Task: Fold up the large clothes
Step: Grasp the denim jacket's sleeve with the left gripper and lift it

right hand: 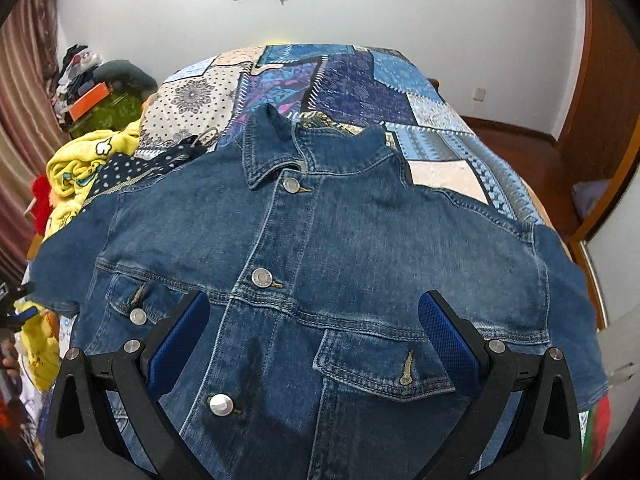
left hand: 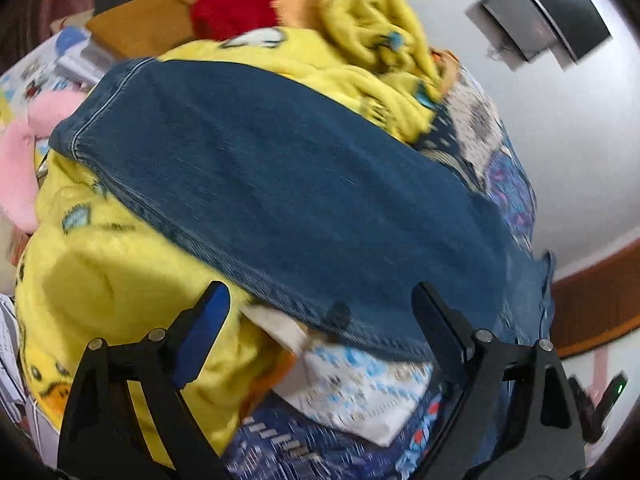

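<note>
A blue denim jacket lies front up and buttoned on the patchwork bedspread, collar at the far side, sleeves spread left and right. My right gripper hovers open over the jacket's chest, its blue pads either side of the button placket and right chest pocket. In the left wrist view one denim sleeve stretches away over a yellow fleece blanket. My left gripper is open, fingers either side of the sleeve's near edge, holding nothing.
A pile of yellow blanket, a red plush and a pink plush lies beside the sleeve. A white printed cloth sits under the sleeve. Clutter and a curtain stand left; wooden floor lies right of the bed.
</note>
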A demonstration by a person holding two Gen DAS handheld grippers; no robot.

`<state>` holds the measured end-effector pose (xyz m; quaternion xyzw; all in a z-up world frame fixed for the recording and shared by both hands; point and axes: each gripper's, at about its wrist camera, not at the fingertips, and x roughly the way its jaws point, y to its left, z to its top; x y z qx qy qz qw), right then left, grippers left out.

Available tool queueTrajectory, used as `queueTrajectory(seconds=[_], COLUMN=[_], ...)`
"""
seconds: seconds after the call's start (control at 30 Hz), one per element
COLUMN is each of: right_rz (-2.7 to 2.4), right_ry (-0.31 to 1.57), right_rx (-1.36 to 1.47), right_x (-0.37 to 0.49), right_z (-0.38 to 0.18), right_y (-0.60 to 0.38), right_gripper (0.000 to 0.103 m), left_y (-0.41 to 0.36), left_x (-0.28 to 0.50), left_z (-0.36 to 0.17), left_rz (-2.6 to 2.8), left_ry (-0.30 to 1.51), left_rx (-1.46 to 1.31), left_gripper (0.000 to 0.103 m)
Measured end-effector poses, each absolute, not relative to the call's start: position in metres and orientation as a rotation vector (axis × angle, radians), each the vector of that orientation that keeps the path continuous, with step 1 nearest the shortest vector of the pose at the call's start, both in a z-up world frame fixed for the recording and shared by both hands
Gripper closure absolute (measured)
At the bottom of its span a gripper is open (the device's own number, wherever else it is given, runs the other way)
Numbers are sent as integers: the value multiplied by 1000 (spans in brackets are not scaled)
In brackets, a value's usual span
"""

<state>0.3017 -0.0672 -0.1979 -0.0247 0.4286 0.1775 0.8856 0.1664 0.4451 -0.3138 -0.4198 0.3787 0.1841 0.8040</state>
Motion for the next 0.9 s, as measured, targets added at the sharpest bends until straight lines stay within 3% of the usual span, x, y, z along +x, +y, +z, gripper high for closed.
queueTrajectory(seconds=[0.1, 0.3, 0.37, 0.47, 0.67, 0.9], right_rz=[365, 361, 362, 366, 377, 388], right_ry=[895, 902, 902, 890, 858, 849], right_rx=[-35, -31, -33, -38, -60, -107], right_x=[304, 306, 306, 303, 294, 282], right_z=[-197, -198, -196, -192, -178, -170], right_y=[-70, -68, -68, -67, -67, -70], right_gripper=[0, 0, 0, 0, 0, 0], left_y=[465, 480, 481, 482, 463, 406], left_x=[166, 160, 162, 161, 175, 225], left_z=[-328, -329, -325, -315, -265, -178], left_rz=[414, 469, 497, 533, 576, 520], left_ry=[790, 769, 768, 772, 738, 689], left_rx=[-987, -1000, -976, -922, -730, -359], left_gripper=[18, 48, 67, 84, 93, 96])
